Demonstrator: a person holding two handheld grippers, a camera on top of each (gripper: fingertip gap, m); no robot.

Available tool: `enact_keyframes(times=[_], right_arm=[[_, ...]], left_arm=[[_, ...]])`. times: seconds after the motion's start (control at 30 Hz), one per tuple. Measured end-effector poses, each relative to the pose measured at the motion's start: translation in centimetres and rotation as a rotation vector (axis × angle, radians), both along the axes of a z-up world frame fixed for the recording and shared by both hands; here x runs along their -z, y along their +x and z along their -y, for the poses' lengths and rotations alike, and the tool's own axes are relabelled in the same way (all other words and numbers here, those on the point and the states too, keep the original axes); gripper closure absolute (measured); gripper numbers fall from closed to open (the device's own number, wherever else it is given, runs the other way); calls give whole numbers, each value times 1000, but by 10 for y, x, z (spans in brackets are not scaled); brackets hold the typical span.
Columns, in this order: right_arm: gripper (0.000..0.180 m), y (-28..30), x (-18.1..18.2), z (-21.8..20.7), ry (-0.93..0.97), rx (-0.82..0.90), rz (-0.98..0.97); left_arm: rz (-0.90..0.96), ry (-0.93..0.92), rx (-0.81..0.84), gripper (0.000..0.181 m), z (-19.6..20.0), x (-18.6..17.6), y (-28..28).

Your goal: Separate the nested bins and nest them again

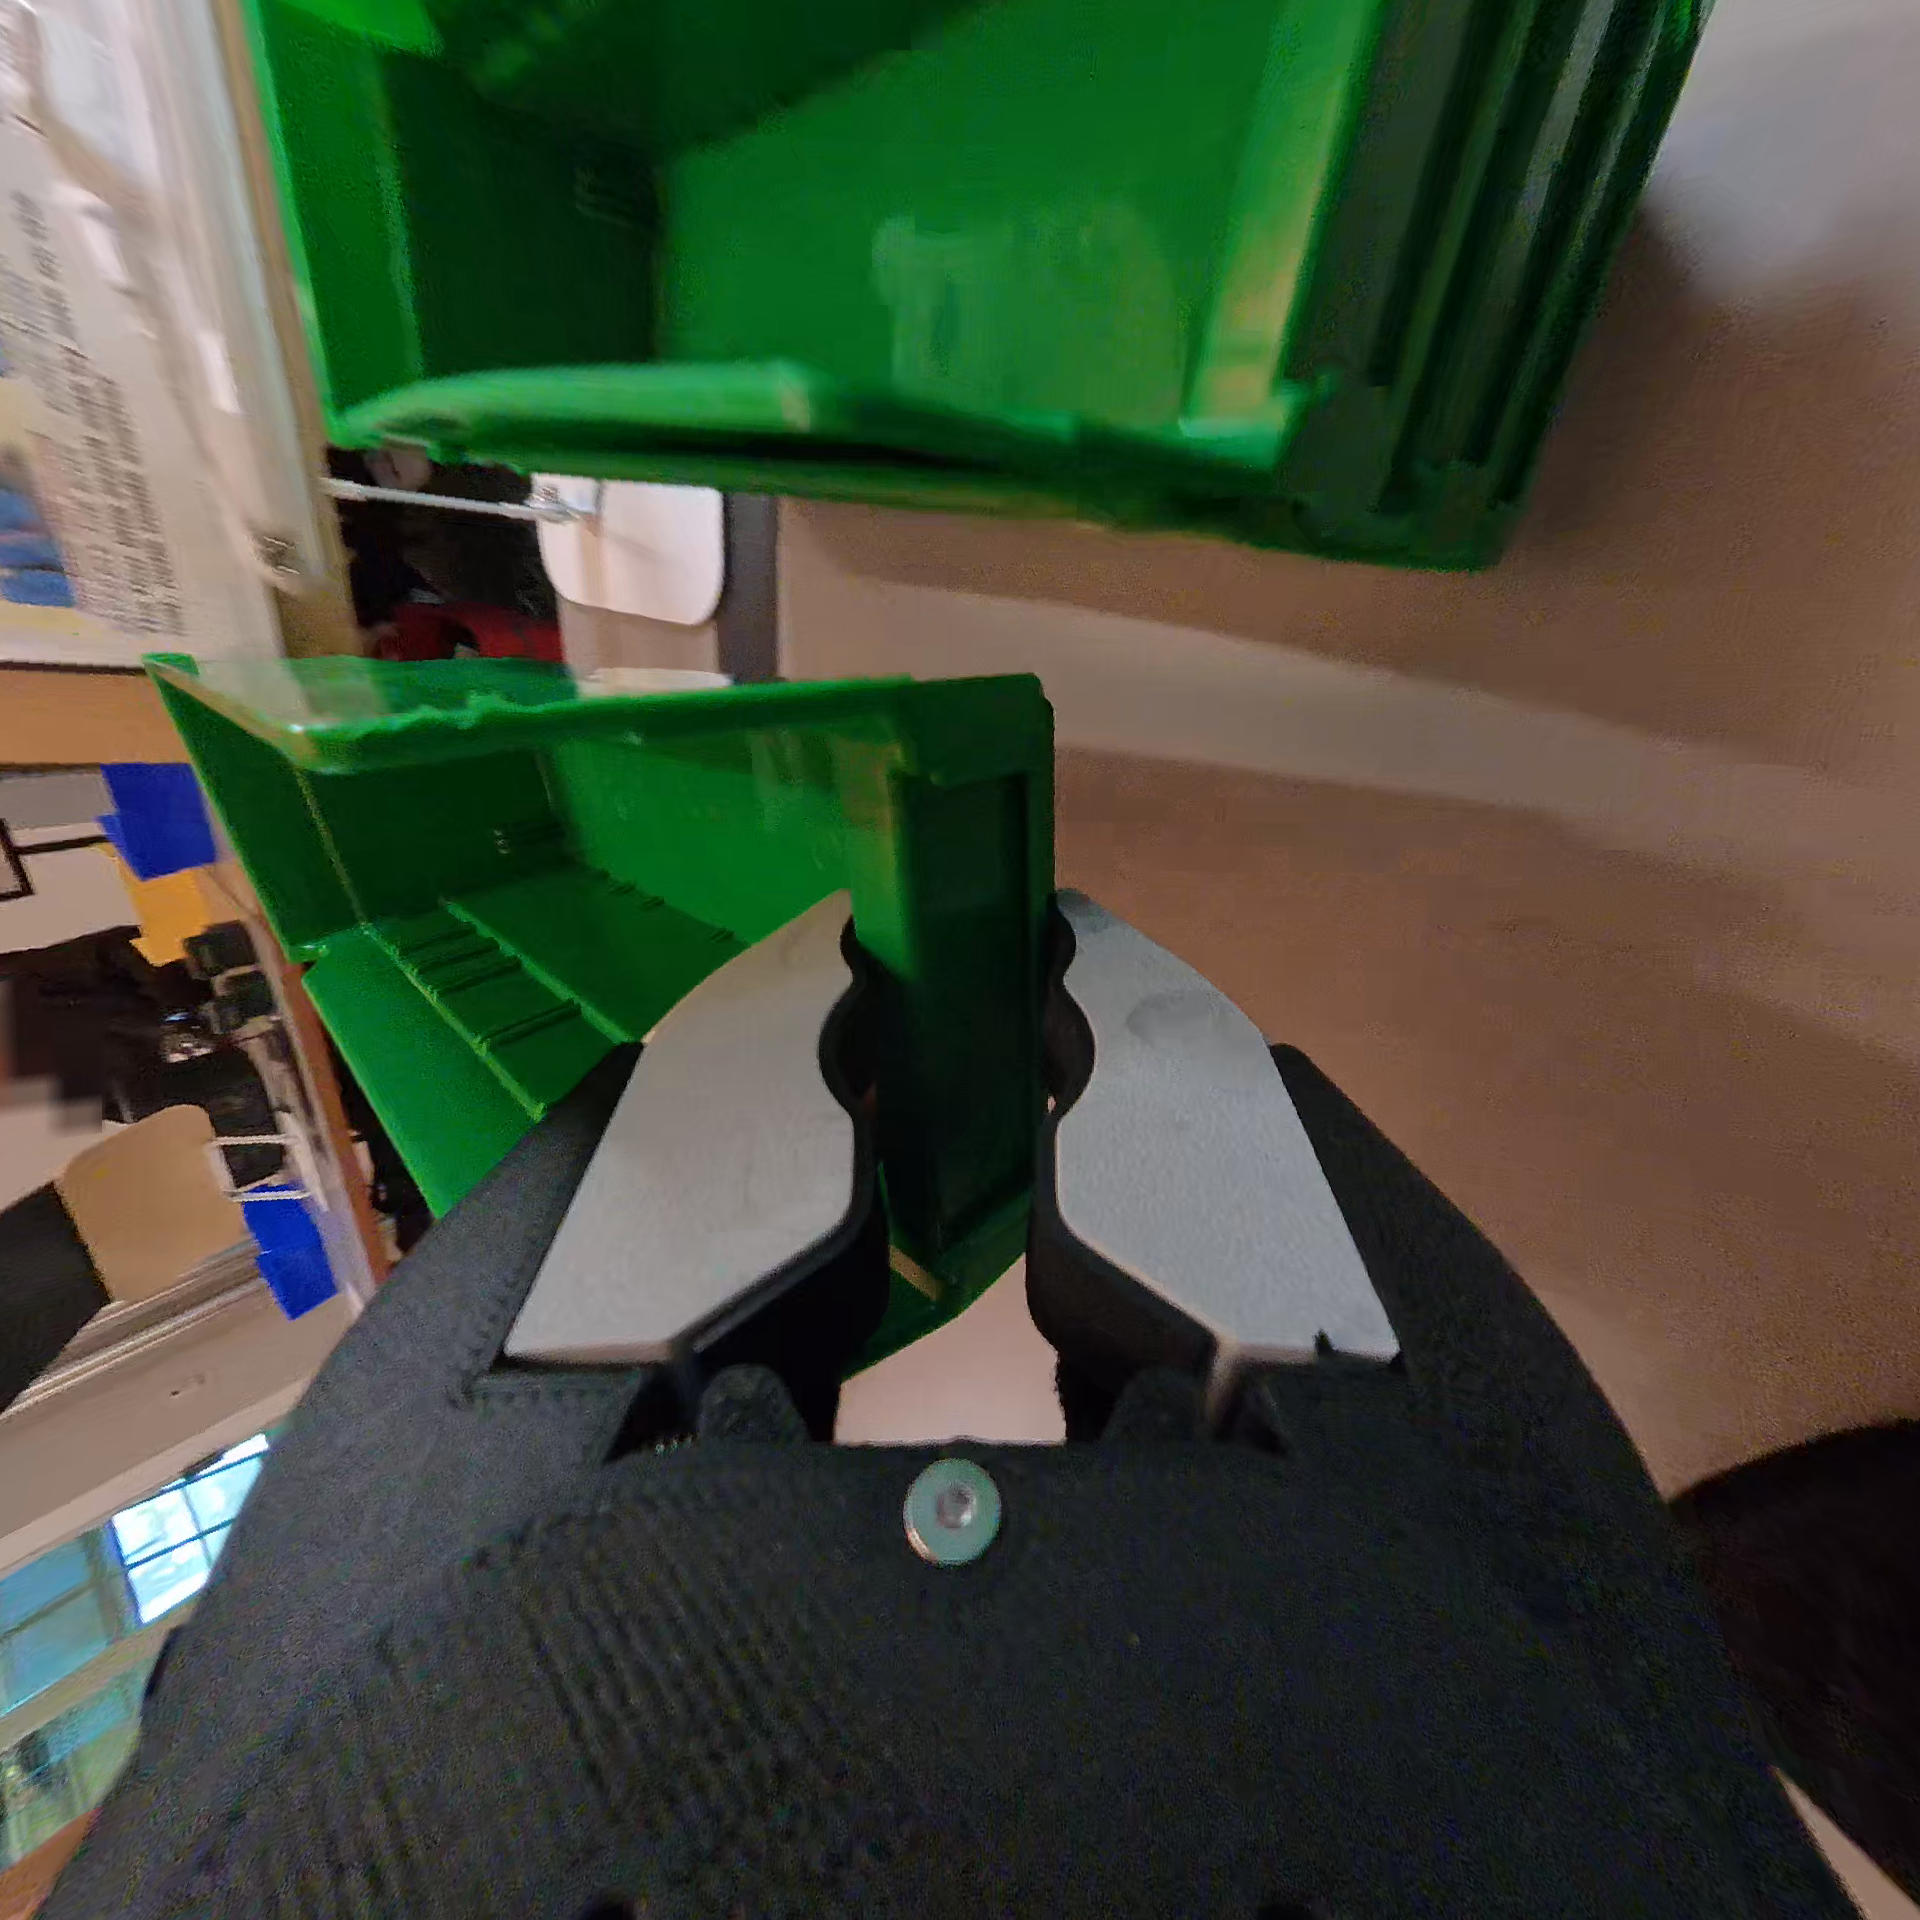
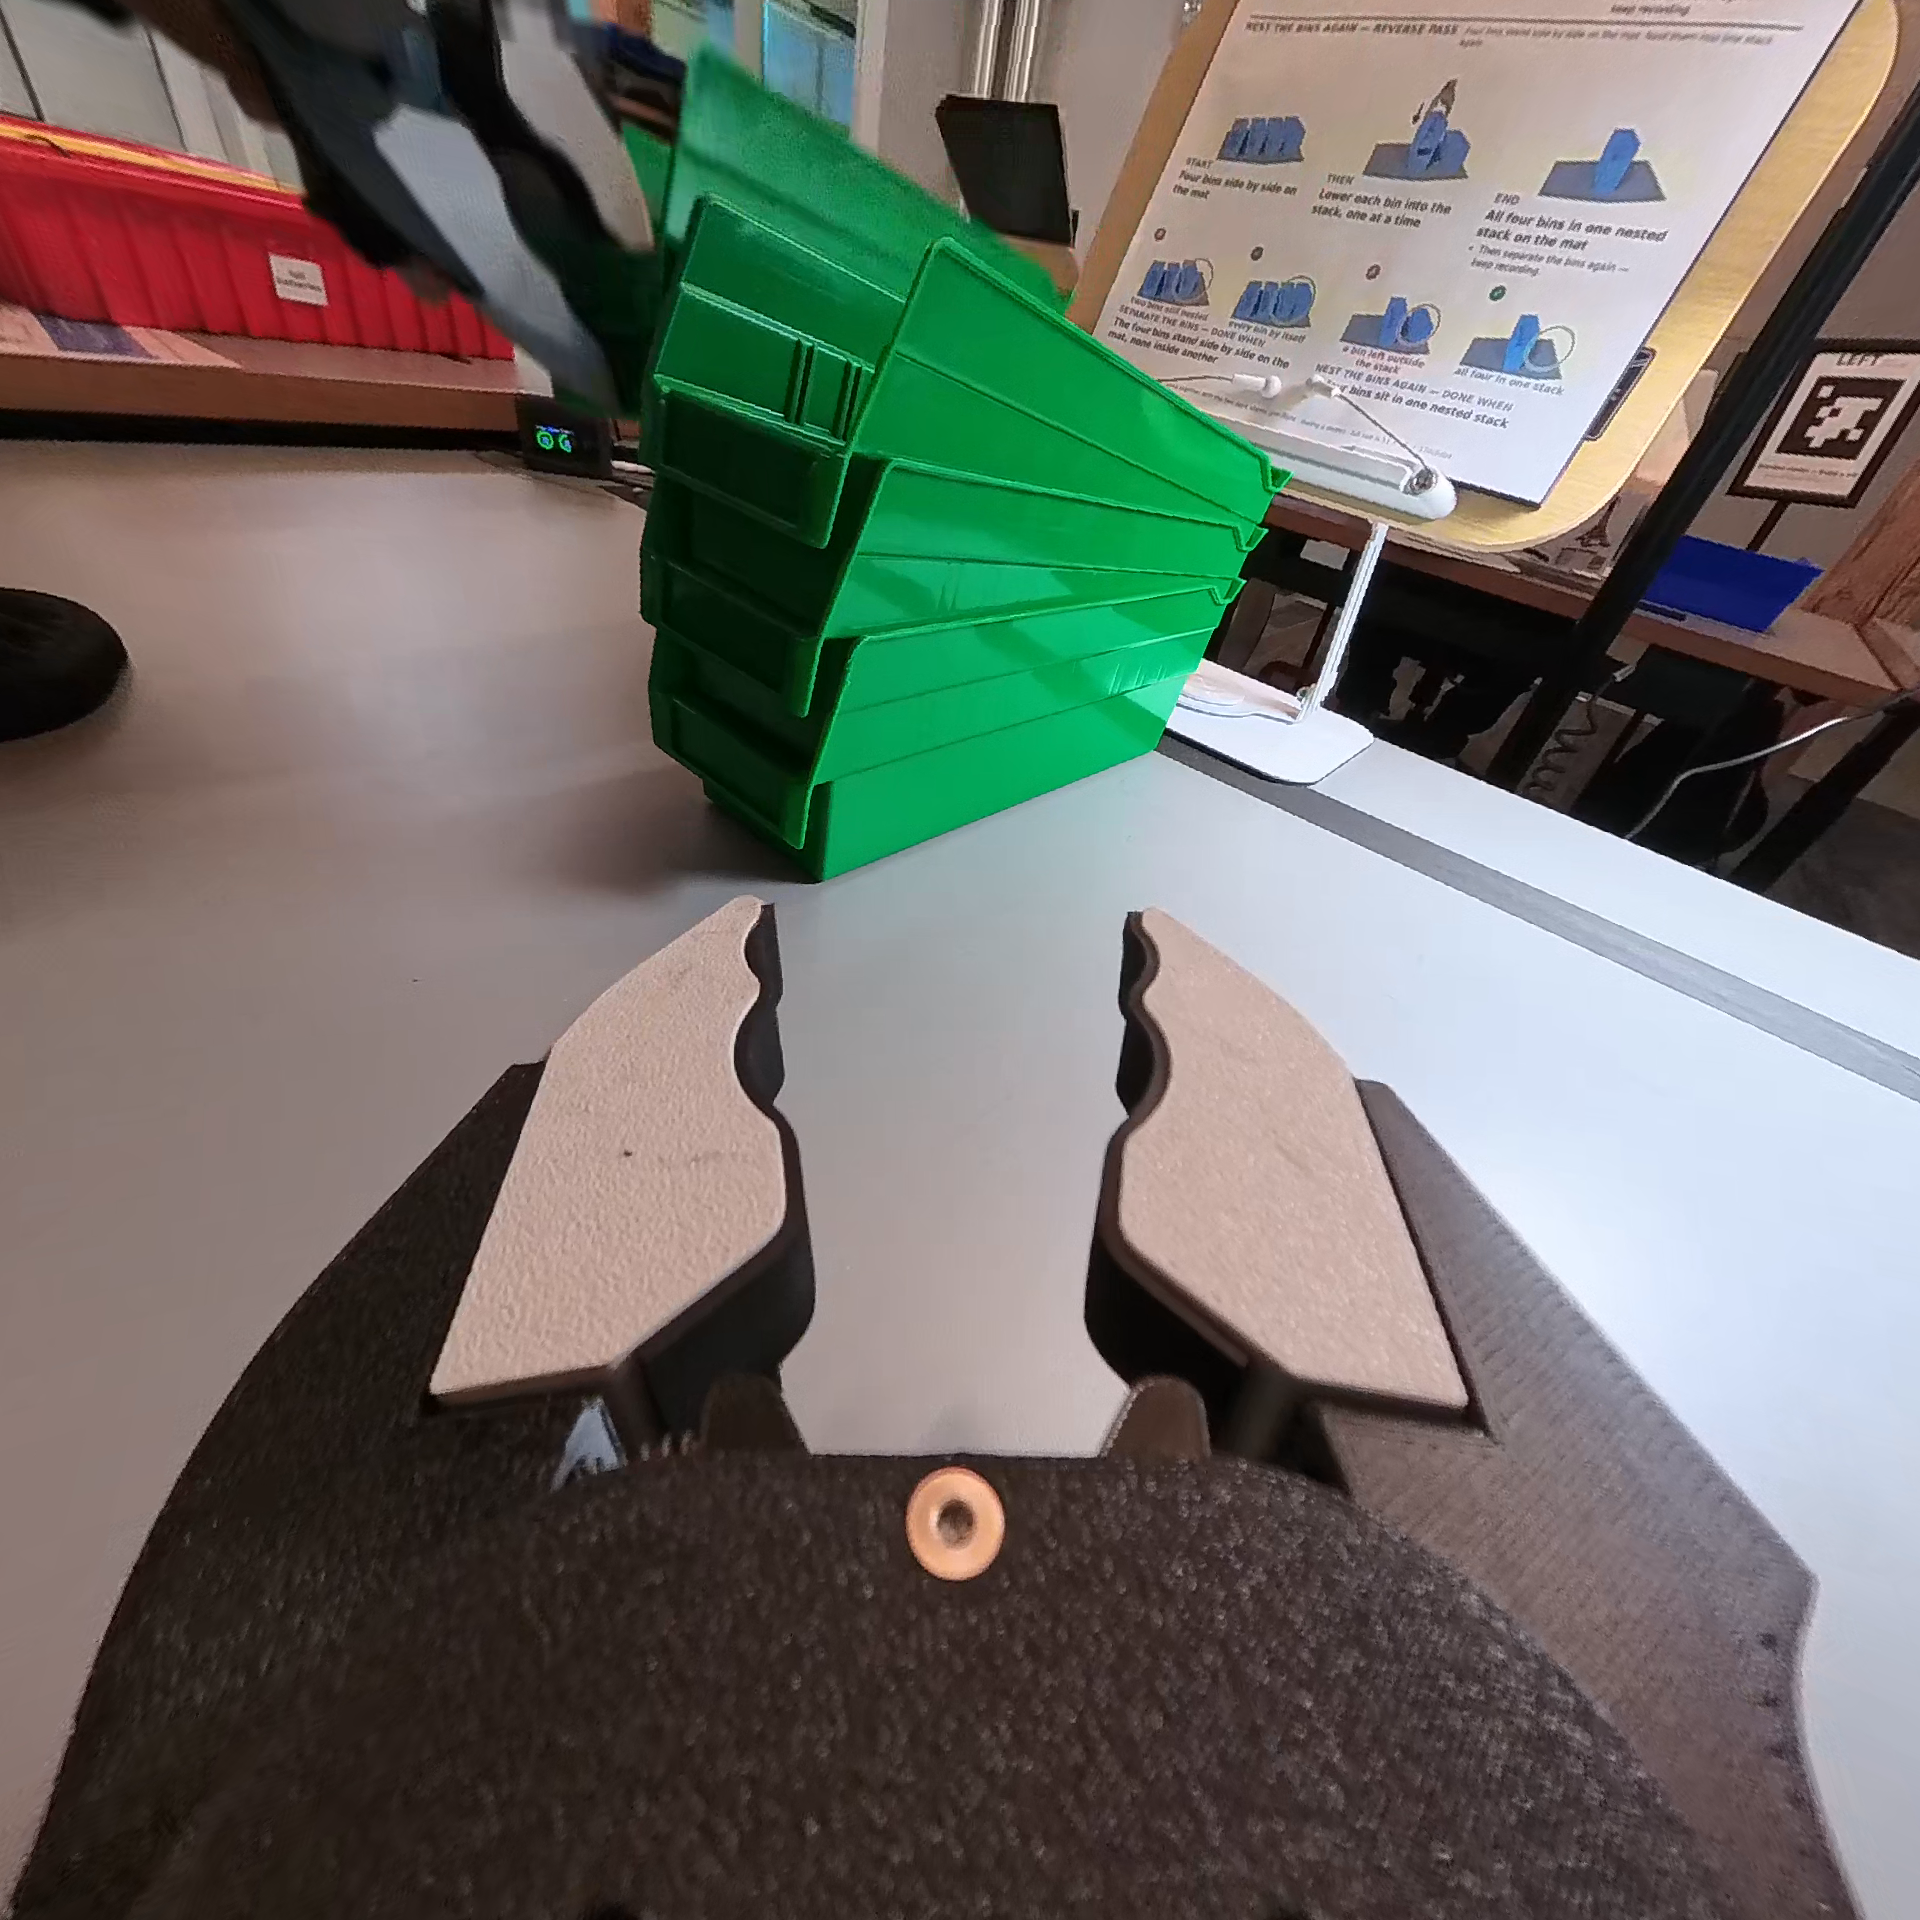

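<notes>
The left gripper (image 1: 951, 1049) is clamped on a green bin's (image 1: 623, 831) wall, lifted off the nested stack (image 2: 935, 623) near the tabletop's (image 2: 312, 831) far edge. The right gripper (image 2: 948, 940) is held wide apart, empty. The stack's top is blurred.

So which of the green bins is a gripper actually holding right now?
The top bin, clamped by the left gripper, lifted off the stack.

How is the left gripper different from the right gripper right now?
The left gripper has its fingers shut on a green bin's wall; the right gripper has open fingers holding nothing. The left one is up by the green bin stack, lifting its bin; the right one waits low over the grey table. Both have grey pads on black bodies.
</notes>
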State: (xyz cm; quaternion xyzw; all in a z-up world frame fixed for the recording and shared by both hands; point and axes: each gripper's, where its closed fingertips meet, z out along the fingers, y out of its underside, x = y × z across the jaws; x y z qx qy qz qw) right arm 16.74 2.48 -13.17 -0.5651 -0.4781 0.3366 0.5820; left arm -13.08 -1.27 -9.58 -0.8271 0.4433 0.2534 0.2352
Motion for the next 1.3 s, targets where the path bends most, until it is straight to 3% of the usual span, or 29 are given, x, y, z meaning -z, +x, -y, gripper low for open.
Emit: enact_keyframes(times=[0.27,0.67,0.8,1.13,1.3], right_arm=[[117,0,0,0,0,3,0],[117,0,0,-1,4,6,1],[117,1,0,-1,2,7,-2],[117,0,0,0,14,9,0],[117,-4,-2,3,34,5,10]], left_arm=[[66,-17,-7,151,8,83,-12],[-22,0,44,151,17,127,-24],[115,51,33,143,16,118,-10],[675,350,75,139,31,22,58],[964,503,36,140,48,2,74]])
